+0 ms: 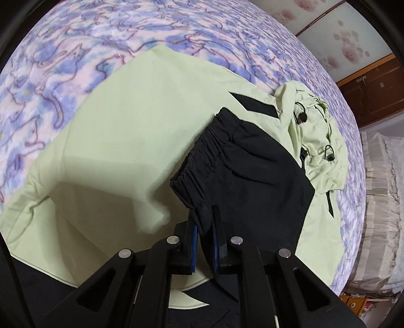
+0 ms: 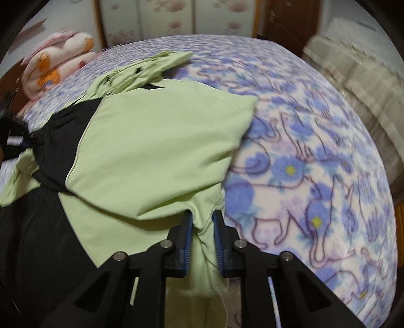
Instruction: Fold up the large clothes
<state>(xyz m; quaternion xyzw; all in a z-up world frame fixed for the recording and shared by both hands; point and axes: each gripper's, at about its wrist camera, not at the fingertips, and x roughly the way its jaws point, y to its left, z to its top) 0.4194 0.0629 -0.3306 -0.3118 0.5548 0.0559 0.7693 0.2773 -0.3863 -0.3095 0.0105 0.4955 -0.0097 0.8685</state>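
Observation:
A large light-green jacket (image 1: 113, 141) with black panels lies spread on the bed. Its hood (image 1: 318, 131), with black cord stoppers, is bunched at the far right. In the left wrist view a black sleeve with a gathered elastic cuff (image 1: 202, 151) lies across the green body. My left gripper (image 1: 204, 214) is shut on the near edge of that black sleeve. In the right wrist view the jacket (image 2: 156, 156) drapes toward me, and my right gripper (image 2: 202, 214) is shut on a pinched fold of its green fabric, which hangs down between the pads.
The bed is covered by a blue and purple blanket (image 2: 315, 151) printed with flowers and cats. A folded pink and orange quilt (image 2: 55, 63) sits at its far left corner. Beige ruffled bedding (image 1: 378, 189) lies beside the bed. Flowered wardrobe doors (image 2: 151, 20) stand behind.

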